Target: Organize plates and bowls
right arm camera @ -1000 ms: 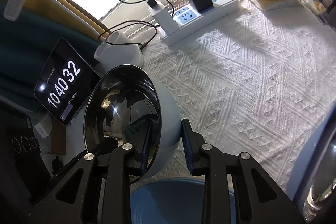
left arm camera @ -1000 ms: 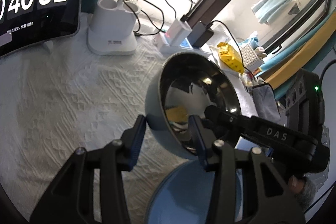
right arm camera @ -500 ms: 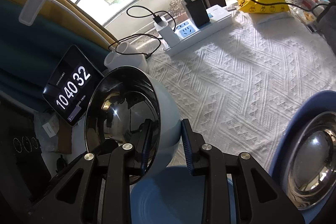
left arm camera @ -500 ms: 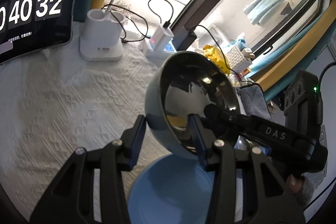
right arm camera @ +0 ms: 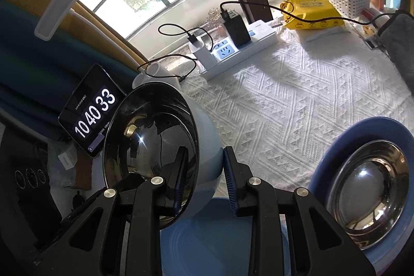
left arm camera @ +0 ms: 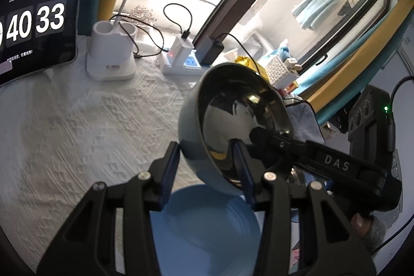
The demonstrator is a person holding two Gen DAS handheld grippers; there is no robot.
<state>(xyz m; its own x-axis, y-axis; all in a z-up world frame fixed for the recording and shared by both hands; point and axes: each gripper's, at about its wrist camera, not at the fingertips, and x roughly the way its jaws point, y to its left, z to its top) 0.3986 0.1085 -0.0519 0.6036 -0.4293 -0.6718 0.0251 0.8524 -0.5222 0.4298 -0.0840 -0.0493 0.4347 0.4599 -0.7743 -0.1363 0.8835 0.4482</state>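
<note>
1. Steel-lined, pale blue outside: the bowl [left arm camera: 233,131], tilted on edge with its mirrored inside turned sideways. We hold it off the cloth from both sides. Our left gripper [left arm camera: 204,170] is clenched across its rim, one finger inside, one on the outer wall. Our right gripper [right arm camera: 204,177] is clamped on the opposite rim the same way.

2. Blue plate [left arm camera: 207,232]: lies flat just below both sets of fingertips, directly under the bowl. The bowl does not look to touch it, though the fingers cover the gap.

3. Second blue plate [right arm camera: 341,146] with a steel bowl [right arm camera: 372,185] already seated in it: well to the right of our right fingers. One pairing looks done.

4. Step in hand, as we judge it: carrying the lifted bowl. The next move calls for levelling it mouth-up, centring it over a plate, lowering, then easing both grips off together.

5. White woven tablecloth [right arm camera: 297,100]: bare beyond the fingertips.

6. Hard to make out: the near plate is cut off by the frame edge and our fingers; whether more dishes wait outside either view we cannot tell.
</note>
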